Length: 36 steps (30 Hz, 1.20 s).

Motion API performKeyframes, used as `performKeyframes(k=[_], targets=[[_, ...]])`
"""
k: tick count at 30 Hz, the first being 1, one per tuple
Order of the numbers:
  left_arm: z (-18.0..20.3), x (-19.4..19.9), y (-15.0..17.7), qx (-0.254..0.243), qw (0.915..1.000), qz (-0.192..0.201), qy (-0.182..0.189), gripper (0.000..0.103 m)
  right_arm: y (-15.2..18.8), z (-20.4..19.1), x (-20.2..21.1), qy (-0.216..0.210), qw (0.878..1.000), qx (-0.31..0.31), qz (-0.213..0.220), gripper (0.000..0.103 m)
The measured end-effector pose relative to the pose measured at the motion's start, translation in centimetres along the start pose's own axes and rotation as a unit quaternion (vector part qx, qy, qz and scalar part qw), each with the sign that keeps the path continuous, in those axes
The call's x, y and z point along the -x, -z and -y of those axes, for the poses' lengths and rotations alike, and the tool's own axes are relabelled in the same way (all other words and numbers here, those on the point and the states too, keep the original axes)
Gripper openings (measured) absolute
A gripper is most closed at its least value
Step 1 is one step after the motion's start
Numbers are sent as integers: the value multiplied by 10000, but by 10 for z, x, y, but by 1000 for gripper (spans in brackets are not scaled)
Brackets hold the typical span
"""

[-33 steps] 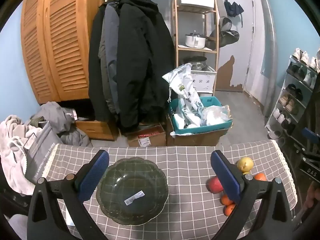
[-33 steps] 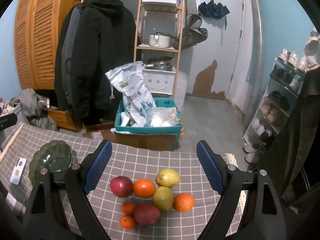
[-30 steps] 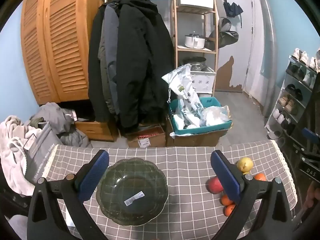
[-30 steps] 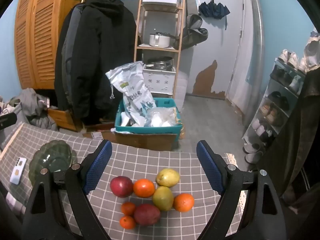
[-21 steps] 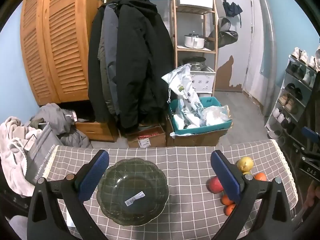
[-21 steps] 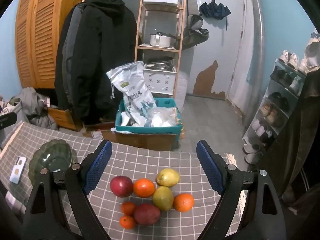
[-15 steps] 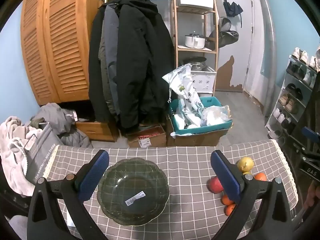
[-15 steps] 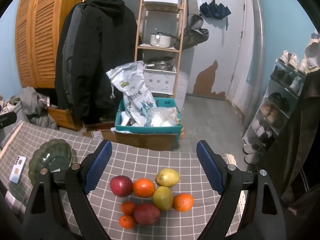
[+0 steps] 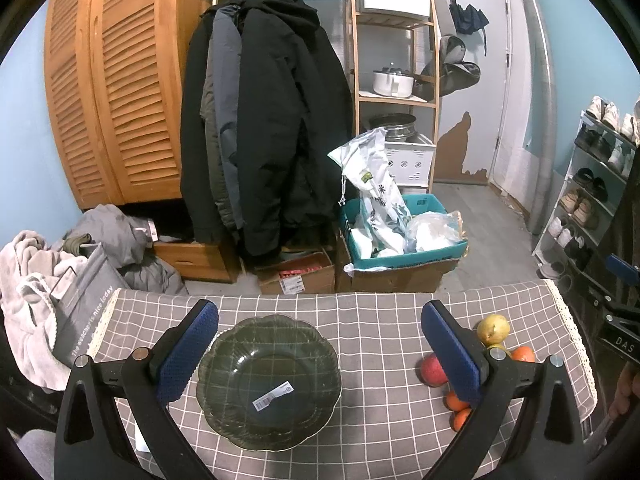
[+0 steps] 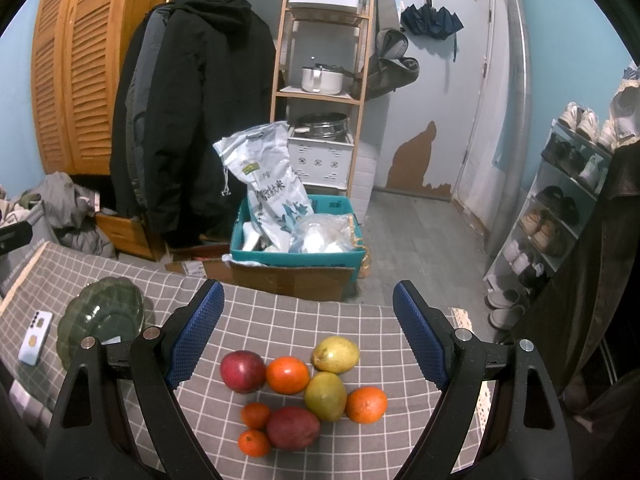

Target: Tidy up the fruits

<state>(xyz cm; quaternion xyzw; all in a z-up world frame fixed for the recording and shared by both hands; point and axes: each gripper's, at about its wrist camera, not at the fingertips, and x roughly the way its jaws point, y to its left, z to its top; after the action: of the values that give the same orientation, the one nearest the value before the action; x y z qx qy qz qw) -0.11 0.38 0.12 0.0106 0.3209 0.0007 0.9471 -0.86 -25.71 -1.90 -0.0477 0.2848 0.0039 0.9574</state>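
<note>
We hold the left gripper [image 9: 320, 344] wide above the empty bowl [image 9: 269, 384], which sits toward the table's [image 10: 304, 320] left edge beside a phone [image 10: 35, 337]. Our right gripper [image 10: 308, 332] is also wide, empty, over the fruits [image 10: 304, 392] clustered near the right edge: two red, two yellow-green and four orange ones, most touching.

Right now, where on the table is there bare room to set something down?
Bare cloth lies between the bowl and the fruit, and along the far edge. It is crowded at the fruit pile and by the phone beside the bowl.
</note>
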Motion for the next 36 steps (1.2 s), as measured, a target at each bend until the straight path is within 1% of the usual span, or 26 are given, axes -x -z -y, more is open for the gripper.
performKeyframes(k=[36], targets=[[0,1,-2,-2,10000,23,-9,102,-1,-1,0,19,10000,23,2,85]])
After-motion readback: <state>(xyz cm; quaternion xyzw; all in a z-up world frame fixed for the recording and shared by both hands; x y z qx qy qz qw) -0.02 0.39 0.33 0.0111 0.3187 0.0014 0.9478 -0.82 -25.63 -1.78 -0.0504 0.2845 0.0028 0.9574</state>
